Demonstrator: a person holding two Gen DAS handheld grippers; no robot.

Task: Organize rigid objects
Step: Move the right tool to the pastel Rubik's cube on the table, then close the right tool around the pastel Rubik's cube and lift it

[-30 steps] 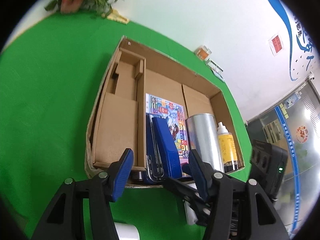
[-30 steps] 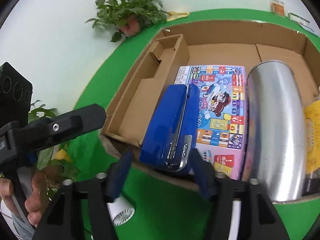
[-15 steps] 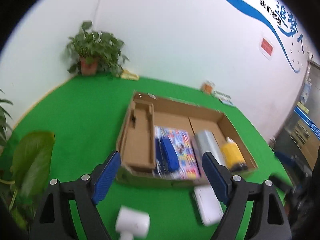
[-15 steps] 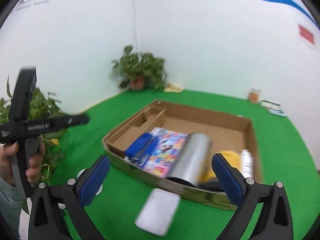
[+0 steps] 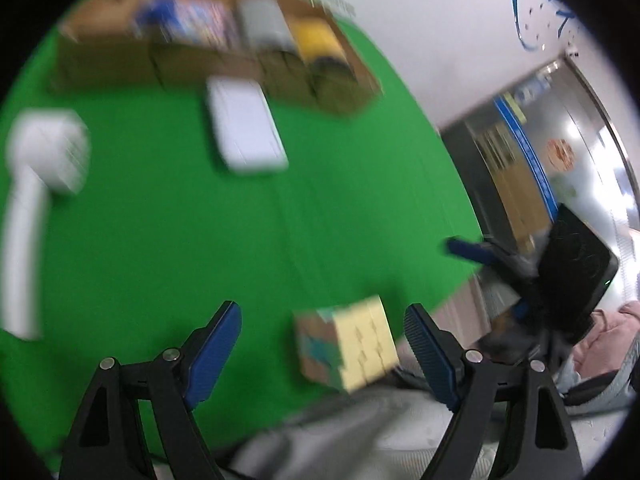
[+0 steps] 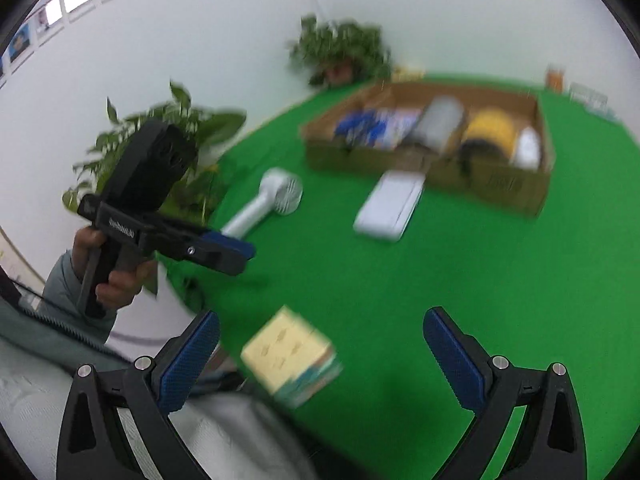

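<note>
On the green table, the cardboard box is sitting at the far side, away from the person, and both views are smearing with motion. Inside it, a blue stapler is lying at the left end on a colourful booklet, with a silver cylinder beside them, then a yellow bottle and a white item at the right end; the blur is making it hard to tell what that last one is.

A white flat case is lying on the cloth just in front of the box, touching or nearly touching its near wall. A white handheld fan is resting to the left of the case, head toward the box, handle toward the table edge. A small pale-yellow box is sitting near the close edge of the table, well apart from the cardboard box, tilted to the camera.

The left gripper is hanging above that edge with its jaws spread wide and nothing pinched; the small box is showing between its fingers but below them. The right gripper is likewise standing wide open and empty, the small box in the gap nearer its left finger. A hand is holding the left gripper's handle in the right wrist view.
</note>
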